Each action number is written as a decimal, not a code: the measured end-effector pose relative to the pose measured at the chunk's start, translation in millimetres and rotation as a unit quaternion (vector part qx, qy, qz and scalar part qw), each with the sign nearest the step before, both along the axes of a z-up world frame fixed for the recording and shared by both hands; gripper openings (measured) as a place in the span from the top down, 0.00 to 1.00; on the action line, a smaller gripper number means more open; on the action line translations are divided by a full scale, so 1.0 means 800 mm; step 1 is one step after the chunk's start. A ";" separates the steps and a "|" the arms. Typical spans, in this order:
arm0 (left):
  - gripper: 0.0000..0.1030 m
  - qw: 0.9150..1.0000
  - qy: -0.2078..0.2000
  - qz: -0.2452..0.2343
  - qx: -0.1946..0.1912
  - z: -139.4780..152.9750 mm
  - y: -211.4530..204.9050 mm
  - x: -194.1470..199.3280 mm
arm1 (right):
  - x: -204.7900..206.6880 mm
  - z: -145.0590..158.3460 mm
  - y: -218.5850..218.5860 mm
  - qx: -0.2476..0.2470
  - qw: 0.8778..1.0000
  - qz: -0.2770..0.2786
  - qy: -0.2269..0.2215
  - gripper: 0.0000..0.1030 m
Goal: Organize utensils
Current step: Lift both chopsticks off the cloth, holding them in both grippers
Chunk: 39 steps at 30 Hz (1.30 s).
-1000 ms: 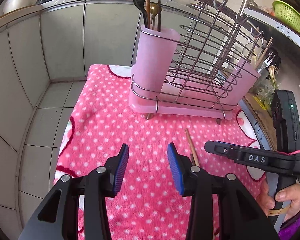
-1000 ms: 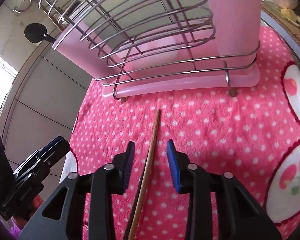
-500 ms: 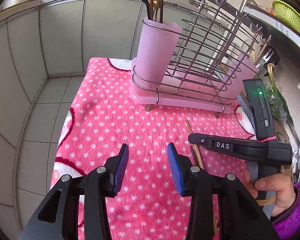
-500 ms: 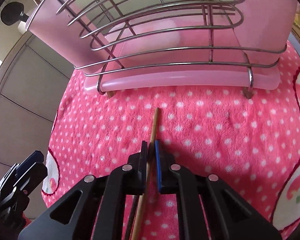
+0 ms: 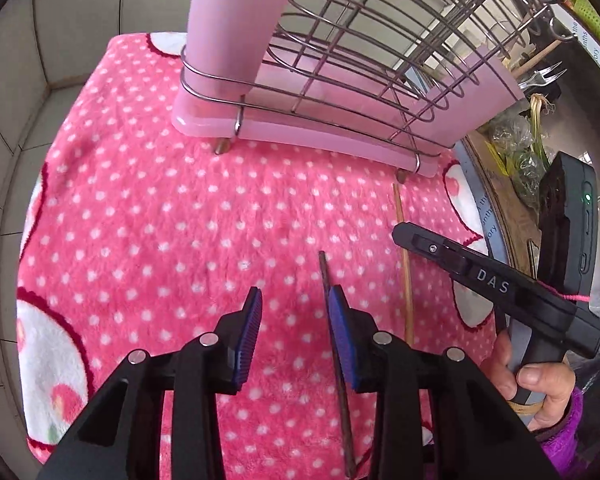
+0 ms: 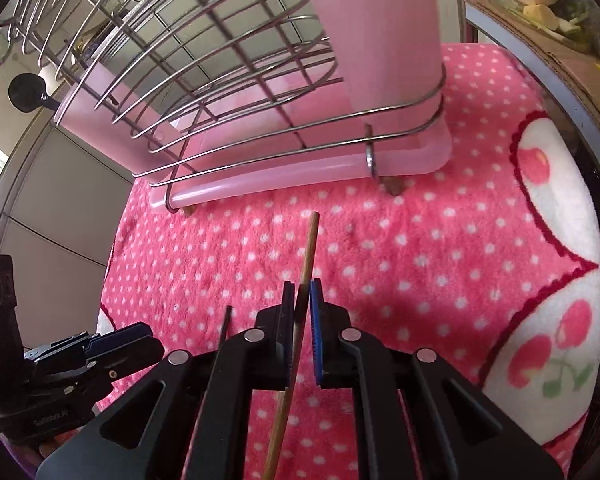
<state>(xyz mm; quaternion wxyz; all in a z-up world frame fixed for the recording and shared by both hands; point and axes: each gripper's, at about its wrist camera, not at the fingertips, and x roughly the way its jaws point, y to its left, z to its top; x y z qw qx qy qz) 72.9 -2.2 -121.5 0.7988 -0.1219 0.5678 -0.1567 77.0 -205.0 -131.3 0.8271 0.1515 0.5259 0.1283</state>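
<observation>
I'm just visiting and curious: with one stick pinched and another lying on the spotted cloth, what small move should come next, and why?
Probably shut the left gripper on the dark chopstick. It is open, with that chopstick lying between its fingers on the pink cloth. The right gripper is already shut on the light chopstick.

Both cams sit on the claws, look down & fwd, close to the pink cloth [image 5: 180, 216]. Both see the wire rack [image 6: 228, 92].

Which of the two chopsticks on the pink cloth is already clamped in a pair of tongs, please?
The light wooden chopstick, pinched by the shut right tongs. The dark chopstick lies loose on the cloth, between the open left tongs and close against one pad.
</observation>
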 end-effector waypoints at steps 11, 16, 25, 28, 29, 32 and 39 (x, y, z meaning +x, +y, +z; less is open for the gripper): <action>0.70 0.997 0.064 -0.034 0.038 -0.024 -0.057 0.036 | -0.007 -0.001 -0.029 0.028 1.000 -0.011 -0.001 0.92; 0.72 0.995 0.076 -0.037 0.048 -0.027 -0.059 0.041 | -0.007 -0.002 -0.029 0.035 0.999 -0.012 -0.002 0.92; 0.81 0.993 0.099 -0.035 0.062 -0.044 -0.068 0.049 | -0.012 0.002 -0.040 0.041 0.999 -0.013 -0.004 0.92; 0.81 0.991 0.104 -0.040 0.070 -0.047 -0.074 0.051 | -0.013 0.004 -0.041 0.041 0.999 -0.011 -0.006 0.92; 0.81 0.991 0.106 -0.042 0.072 -0.048 -0.074 0.053 | -0.014 0.005 -0.041 0.041 0.999 -0.011 -0.007 0.92; 0.81 0.989 0.114 -0.048 0.076 -0.050 -0.072 0.056 | -0.015 0.008 -0.042 0.043 0.999 -0.010 -0.009 0.92; 0.94 0.988 0.111 -0.050 0.096 -0.054 -0.076 0.058 | -0.020 0.022 -0.034 0.041 0.999 -0.004 -0.020 0.92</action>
